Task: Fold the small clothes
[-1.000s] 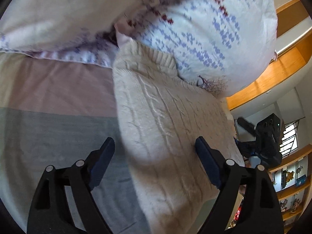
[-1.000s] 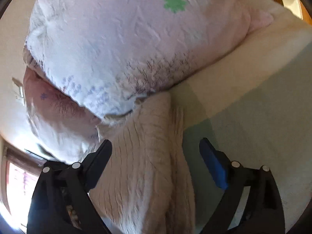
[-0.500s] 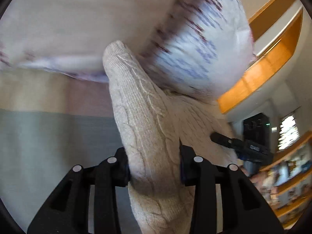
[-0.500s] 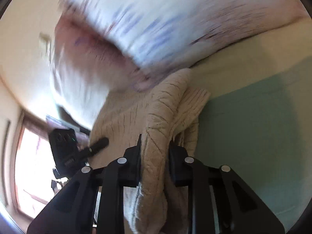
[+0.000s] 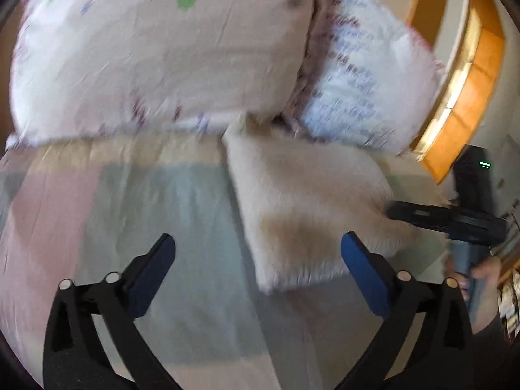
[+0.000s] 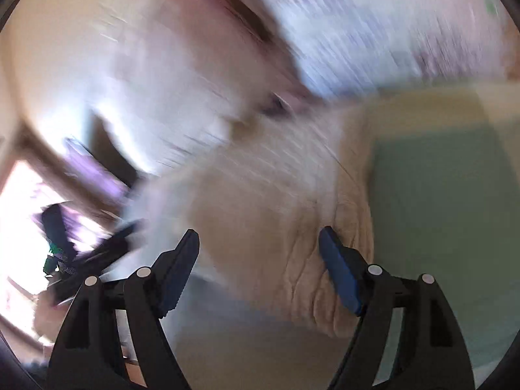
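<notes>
On the pastel patchwork bedspread [image 5: 146,195], below two pillows [image 5: 162,48], lies a folded cream sweater [image 5: 308,201]; both grippers gape, empty.

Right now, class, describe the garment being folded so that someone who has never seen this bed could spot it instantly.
Start at the two big printed pillows at the head of the bed. Just below where they meet lies a cream knitted sweater, folded into a thick block on the pastel bedspread. It is the only plain, chunky-knit item there.

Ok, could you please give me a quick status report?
Left gripper open, right gripper open. Sweater lies folded on the bed, against the pillows. Nothing blocking.
</notes>
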A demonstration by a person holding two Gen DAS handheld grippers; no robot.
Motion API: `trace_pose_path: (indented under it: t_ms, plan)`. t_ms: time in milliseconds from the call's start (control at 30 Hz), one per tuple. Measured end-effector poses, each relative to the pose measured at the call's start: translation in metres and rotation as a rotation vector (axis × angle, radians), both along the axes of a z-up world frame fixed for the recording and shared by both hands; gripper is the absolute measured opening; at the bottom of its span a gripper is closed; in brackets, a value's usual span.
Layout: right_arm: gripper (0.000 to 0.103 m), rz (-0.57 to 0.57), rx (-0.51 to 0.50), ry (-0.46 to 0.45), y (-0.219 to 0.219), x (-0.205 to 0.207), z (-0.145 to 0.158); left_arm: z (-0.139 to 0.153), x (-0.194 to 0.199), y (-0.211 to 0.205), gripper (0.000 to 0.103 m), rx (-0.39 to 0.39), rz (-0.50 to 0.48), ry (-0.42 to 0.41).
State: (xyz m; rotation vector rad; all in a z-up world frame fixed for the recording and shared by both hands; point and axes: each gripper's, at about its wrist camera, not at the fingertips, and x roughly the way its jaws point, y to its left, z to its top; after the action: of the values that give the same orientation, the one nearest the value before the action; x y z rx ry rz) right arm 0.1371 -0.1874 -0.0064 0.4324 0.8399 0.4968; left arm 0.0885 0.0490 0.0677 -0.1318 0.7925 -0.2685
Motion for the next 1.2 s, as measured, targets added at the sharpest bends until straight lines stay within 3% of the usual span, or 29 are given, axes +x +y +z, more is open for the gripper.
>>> trace_pose_path:
  t_ms: [133, 167, 233, 400, 600, 700, 1200]
  plan:
    - [0.080, -0.071, 0.026, -0.054, -0.010, -0.033, 0.019, -0.017, -0.015, -0.008, 0.101, 0.056, 0.023, 0.070]
    - [0.092, -0.095, -0.005, -0.087, -0.012, -0.047, 0.024, -0.020, -0.018, -0.011, 0.101, 0.077, 0.035, 0.086]
    - [0.098, -0.169, -0.134, -0.134, -0.008, -0.074, 0.023, -0.026, -0.022, -0.018, 0.101, 0.130, 0.059, 0.101]
    - [0.099, -0.192, -0.361, -0.081, 0.004, -0.093, -0.006, -0.046, -0.027, -0.031, 0.101, 0.155, 0.046, 0.133]
    - [0.099, -0.186, -0.481, -0.055, 0.026, -0.087, -0.025, -0.064, -0.024, -0.041, 0.101, 0.265, 0.088, 0.142]
    - [0.102, -0.178, -0.558, -0.042, 0.038, -0.084, -0.030, -0.064, -0.024, -0.039, 0.101, 0.261, 0.088, 0.145]
    - [0.102, -0.184, -0.562, -0.041, 0.038, -0.087, -0.030, -0.064, -0.024, -0.039, 0.101, 0.264, 0.088, 0.145]
